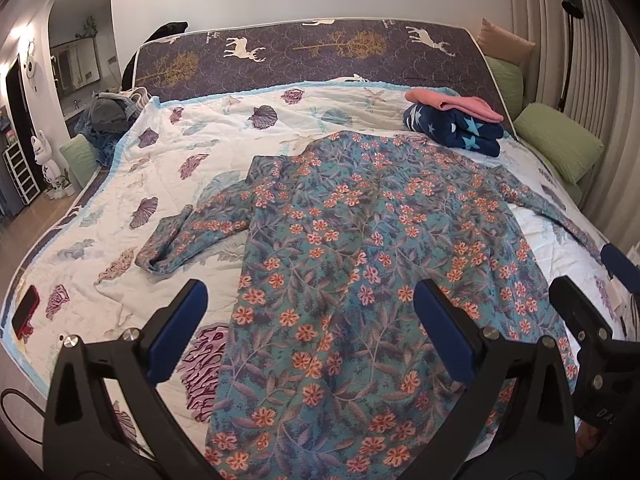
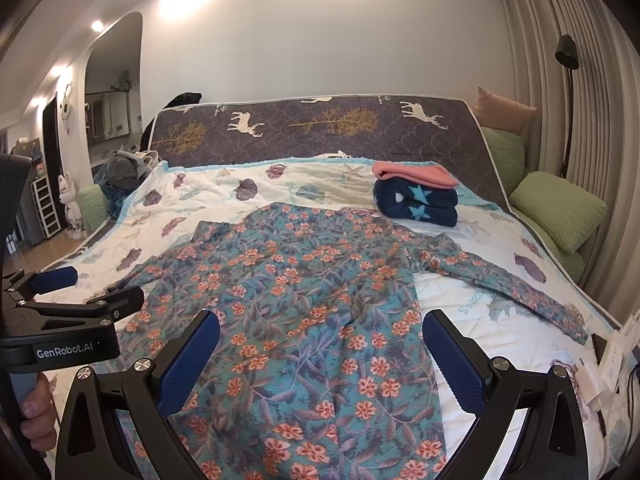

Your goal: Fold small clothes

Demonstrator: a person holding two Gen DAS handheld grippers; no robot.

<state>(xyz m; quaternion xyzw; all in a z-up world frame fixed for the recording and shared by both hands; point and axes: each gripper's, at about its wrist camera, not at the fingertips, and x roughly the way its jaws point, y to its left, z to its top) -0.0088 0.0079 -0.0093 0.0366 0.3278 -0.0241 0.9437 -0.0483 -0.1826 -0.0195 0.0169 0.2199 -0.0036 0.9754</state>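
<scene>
A floral long-sleeved garment is lying spread flat on a bed, on a white quilt printed with shells. Its hem is running out of view beneath both cameras. One sleeve is stretching toward the bed's right edge, and the other sleeve is bending near the left; its cuff is bunched and hard to read. Behind the garment, a folded navy star-patterned piece is sitting under a folded pink one. The left gripper is hovering over the garment's lower half, fingers spread wide and holding nothing. The right gripper is hovering likewise, fingers wide apart and empty. A red phone is lying at the quilt's left edge. Green pillows are leaning beside the bed, partly cut off.
</scene>
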